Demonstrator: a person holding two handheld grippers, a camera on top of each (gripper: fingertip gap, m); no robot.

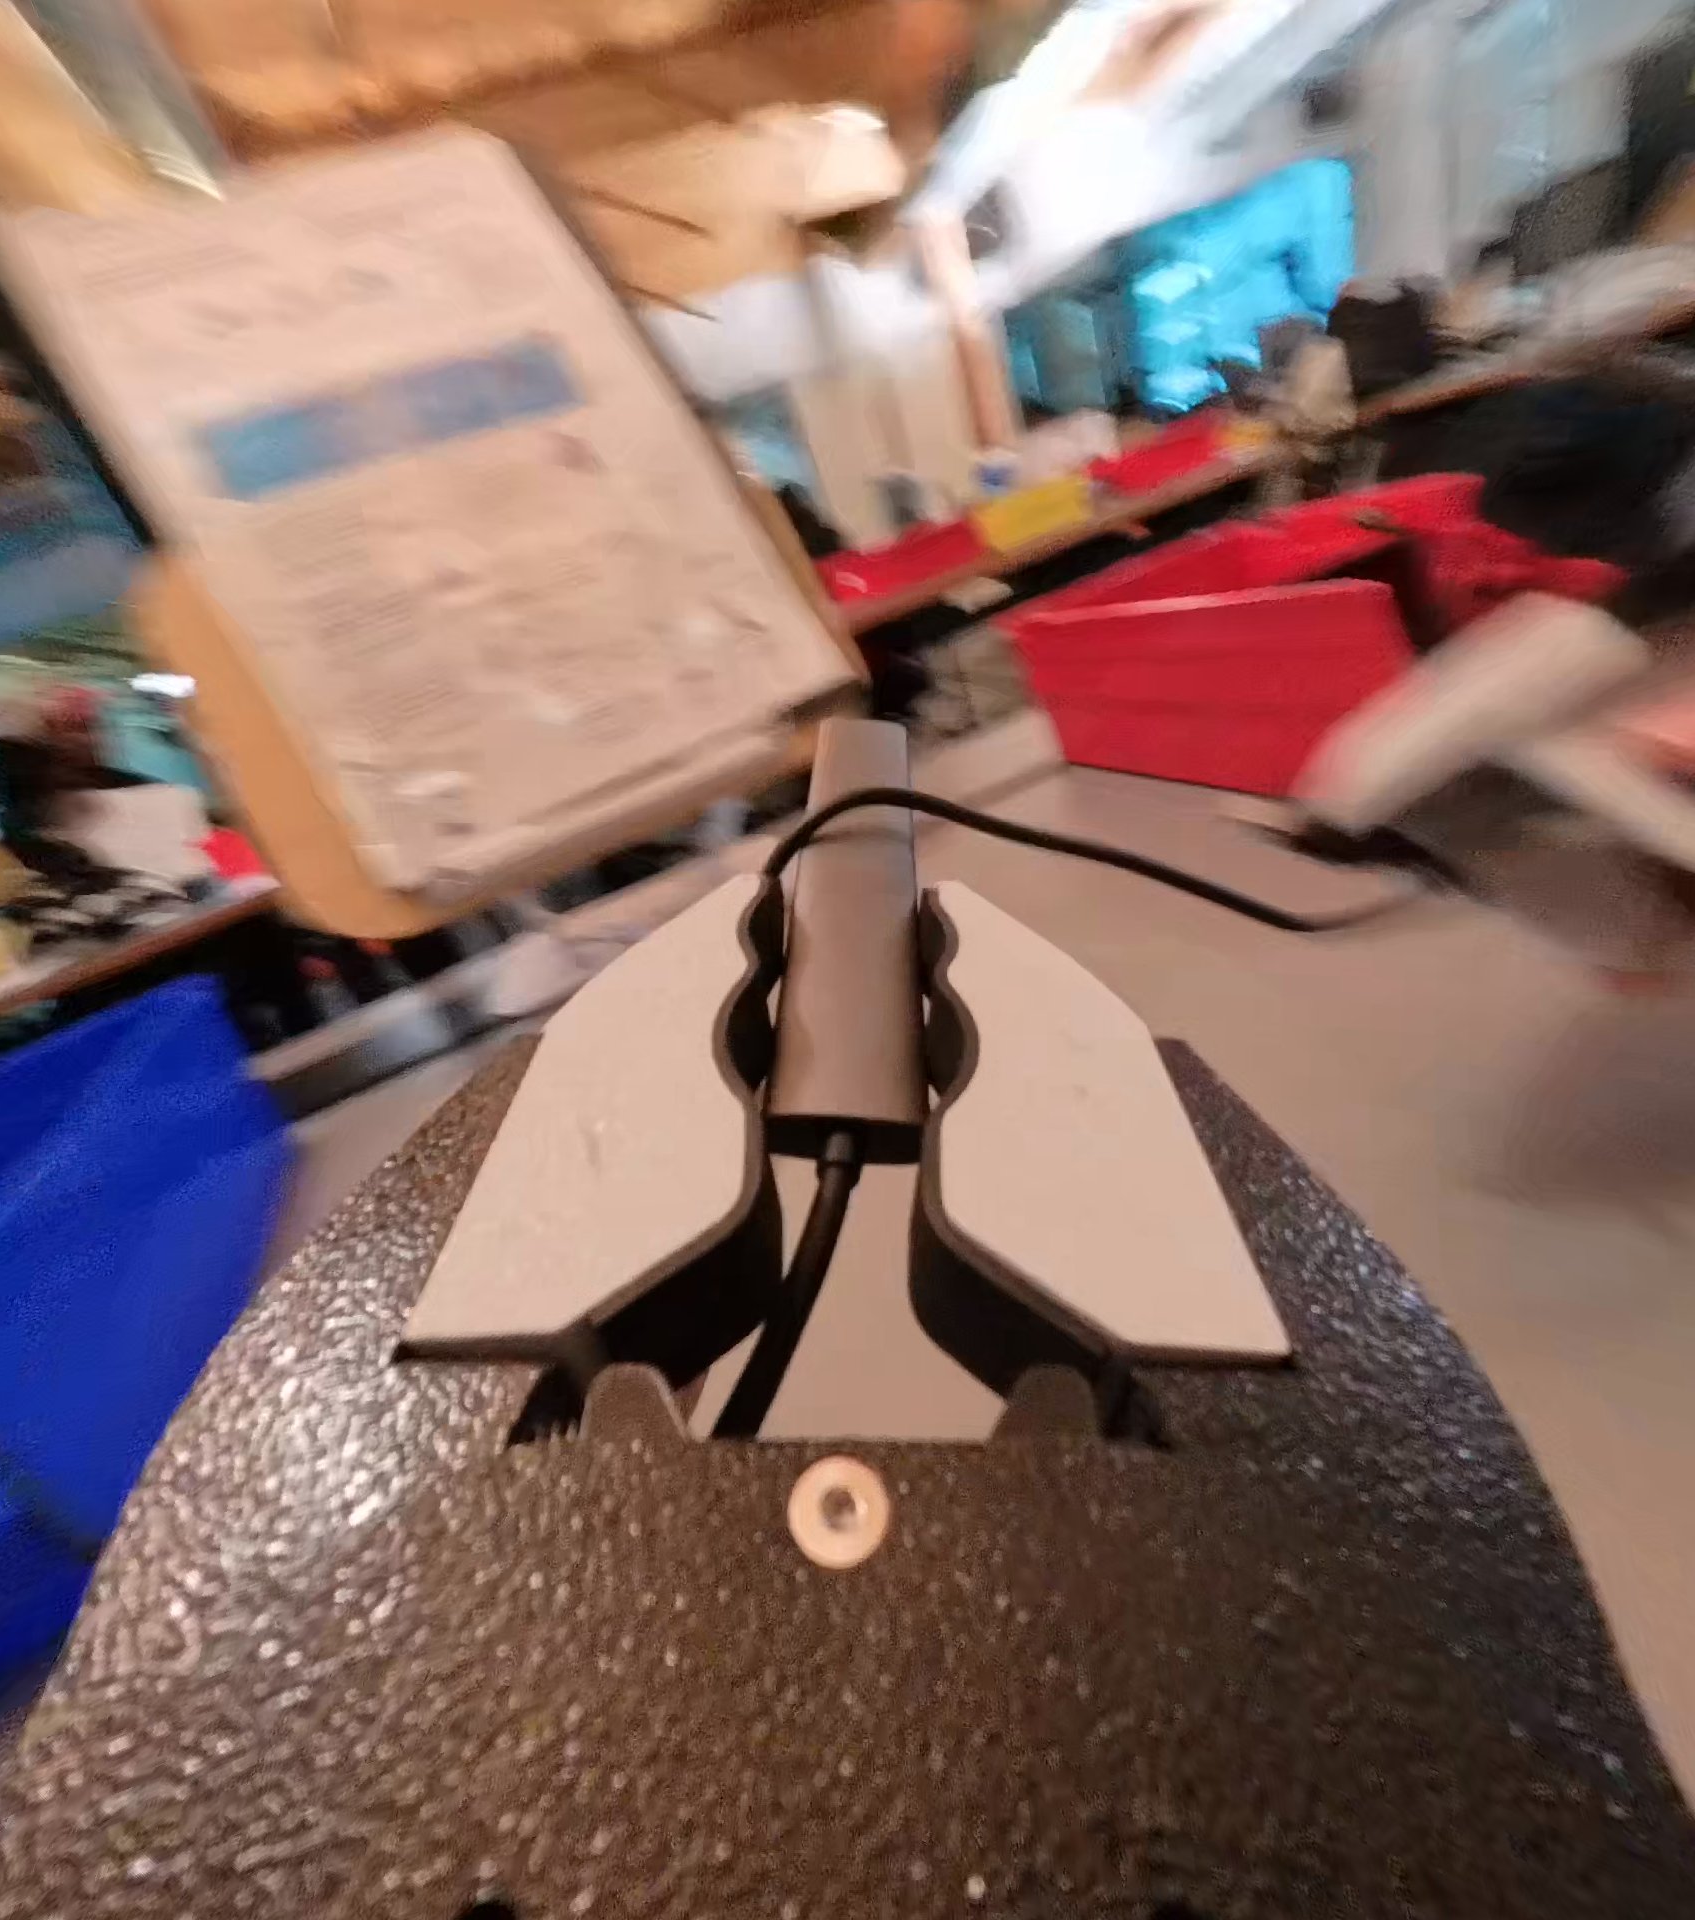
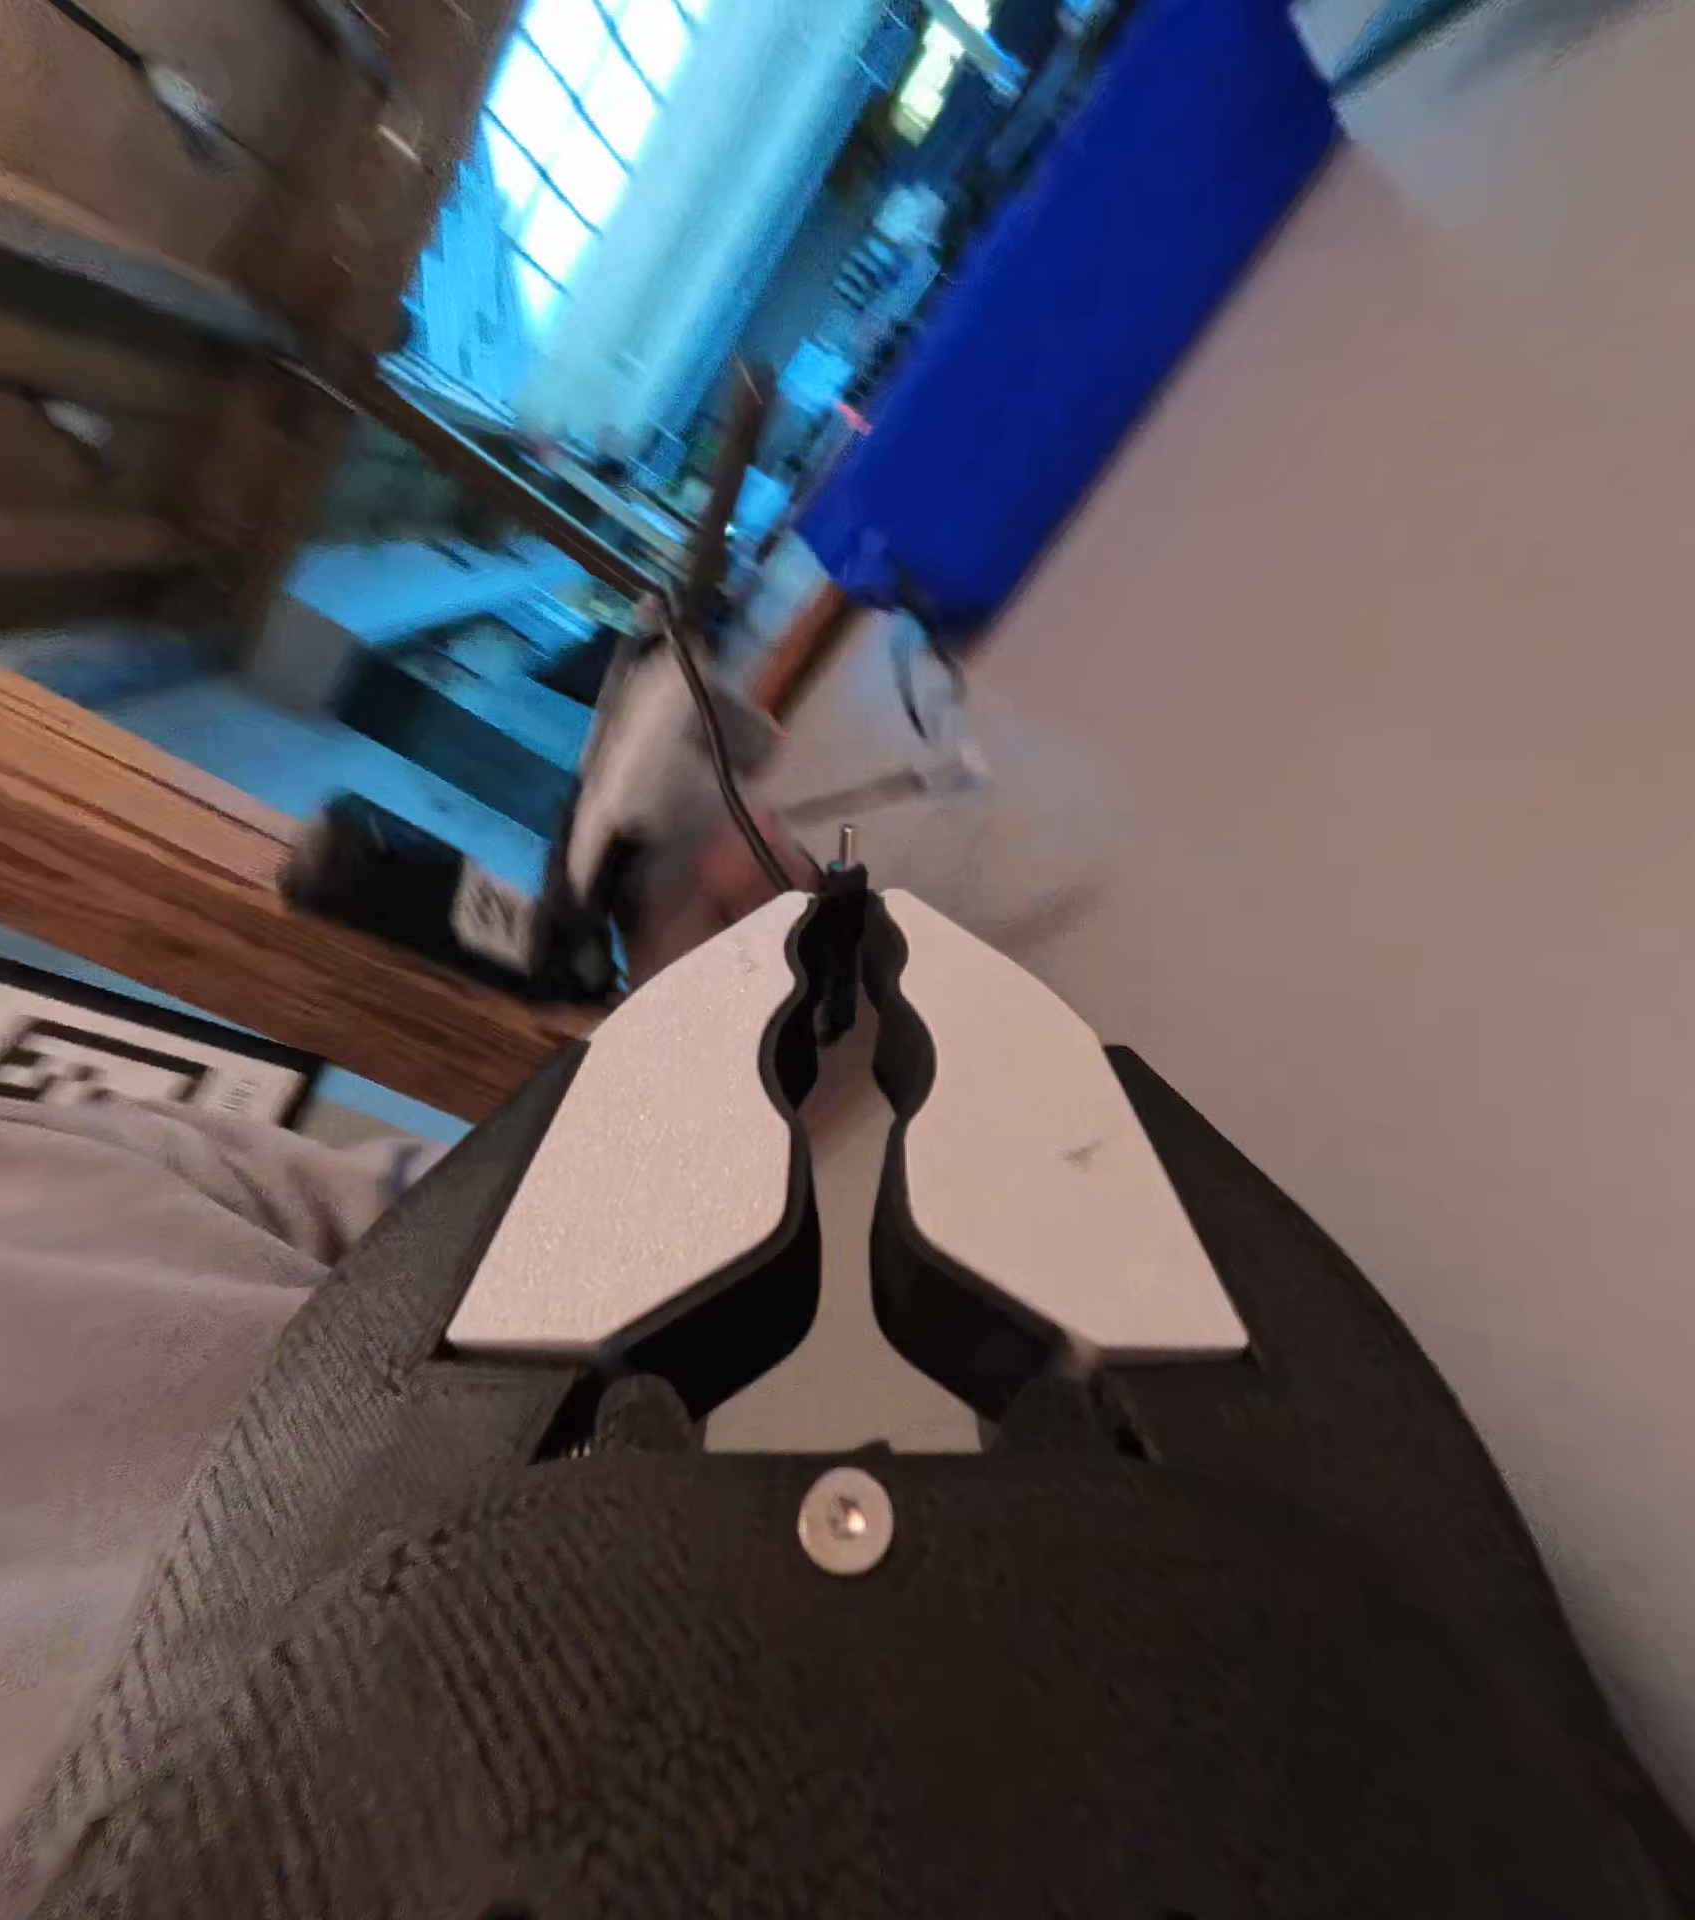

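The left gripper (image 1: 848,935) is clamped on a slim grey adapter (image 1: 851,966), held lengthwise between the fingers. A black cable (image 1: 1082,847) loops from its rear end out to the right, over a pale table (image 1: 1445,1299). The right gripper (image 2: 843,914) is pinched on a small black plug (image 2: 845,894), whose metal tip pokes past the fingertips. Both views are smeared by motion, so a tug on the taut cable could drag the plug askew, or the adapter could slip.
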